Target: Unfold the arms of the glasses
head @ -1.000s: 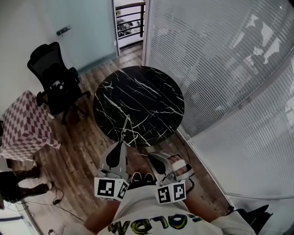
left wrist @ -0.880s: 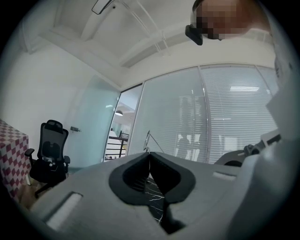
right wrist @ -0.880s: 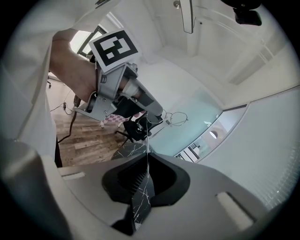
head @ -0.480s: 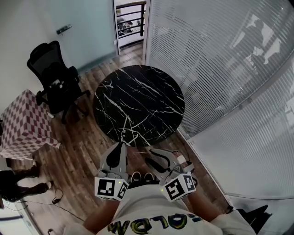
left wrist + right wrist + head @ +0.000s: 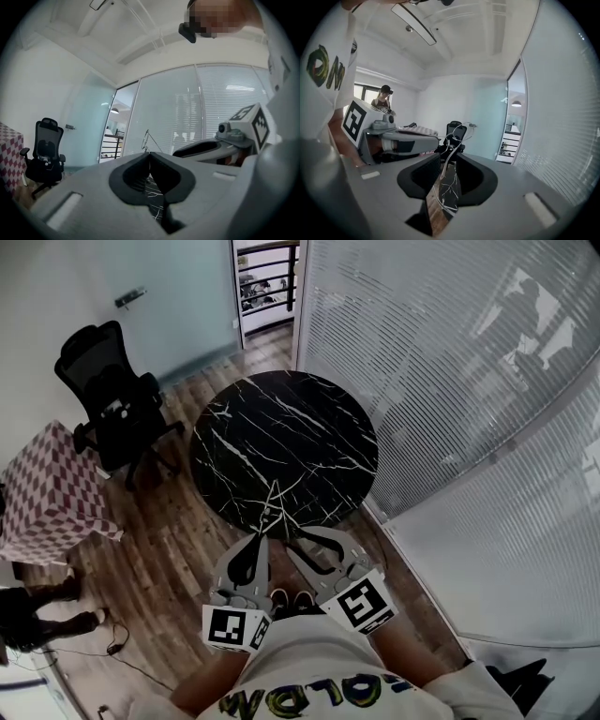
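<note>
Thin wire glasses (image 5: 146, 139) hang over the near rim of the black marble counter (image 5: 309, 427), pinched in the left tongs (image 5: 150, 155). The right tongs (image 5: 447, 155), closing loosely around one arm, could bend it or twist the frame free.

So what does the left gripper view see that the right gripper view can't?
Only the left gripper view shows the right tool and its marker cube. Only the right gripper view shows the left tool, a person far off, and the right tool's jaws closing with a glasses arm between them. Both show the glasses, the black chair and the marble table.
</note>
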A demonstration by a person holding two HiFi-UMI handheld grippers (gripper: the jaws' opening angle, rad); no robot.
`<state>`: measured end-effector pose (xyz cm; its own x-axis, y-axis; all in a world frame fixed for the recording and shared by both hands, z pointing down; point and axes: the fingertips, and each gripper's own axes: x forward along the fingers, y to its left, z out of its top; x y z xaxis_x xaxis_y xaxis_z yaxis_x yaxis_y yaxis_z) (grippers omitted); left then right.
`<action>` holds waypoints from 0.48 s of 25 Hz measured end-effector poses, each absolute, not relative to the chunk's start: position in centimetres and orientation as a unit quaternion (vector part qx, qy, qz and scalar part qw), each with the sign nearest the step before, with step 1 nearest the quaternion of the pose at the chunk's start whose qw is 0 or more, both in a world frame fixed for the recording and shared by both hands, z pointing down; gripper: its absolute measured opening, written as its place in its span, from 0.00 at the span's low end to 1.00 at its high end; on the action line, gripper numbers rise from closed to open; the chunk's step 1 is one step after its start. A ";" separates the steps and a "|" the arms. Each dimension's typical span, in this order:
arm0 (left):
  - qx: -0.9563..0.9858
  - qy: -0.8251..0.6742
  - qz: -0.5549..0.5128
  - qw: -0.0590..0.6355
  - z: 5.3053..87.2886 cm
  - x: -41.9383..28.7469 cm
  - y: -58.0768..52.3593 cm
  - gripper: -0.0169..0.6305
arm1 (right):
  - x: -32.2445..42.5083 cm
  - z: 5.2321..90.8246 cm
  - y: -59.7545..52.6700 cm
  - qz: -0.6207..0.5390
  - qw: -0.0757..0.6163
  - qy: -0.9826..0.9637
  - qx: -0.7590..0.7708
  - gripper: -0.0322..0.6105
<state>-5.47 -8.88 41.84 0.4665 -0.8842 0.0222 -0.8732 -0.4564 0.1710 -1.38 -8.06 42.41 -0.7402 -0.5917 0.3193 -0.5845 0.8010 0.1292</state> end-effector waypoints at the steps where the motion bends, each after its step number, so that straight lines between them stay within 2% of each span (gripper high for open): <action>1: 0.853 -0.514 -0.035 0.081 41.9 -5.3 -8.9 0.03 | -1.6 42.6 -8.2 -0.007 0.176 -0.934 0.311 0.22; 6: 0.856 -0.510 -0.038 0.081 42.1 -5.1 -8.5 0.03 | -2.2 43.9 -8.5 -0.008 0.200 -0.929 0.313 0.21; 12: 0.855 -0.512 -0.037 0.079 41.9 -5.3 -8.6 0.03 | -1.9 43.9 -9.0 -0.028 0.213 -0.921 0.326 0.15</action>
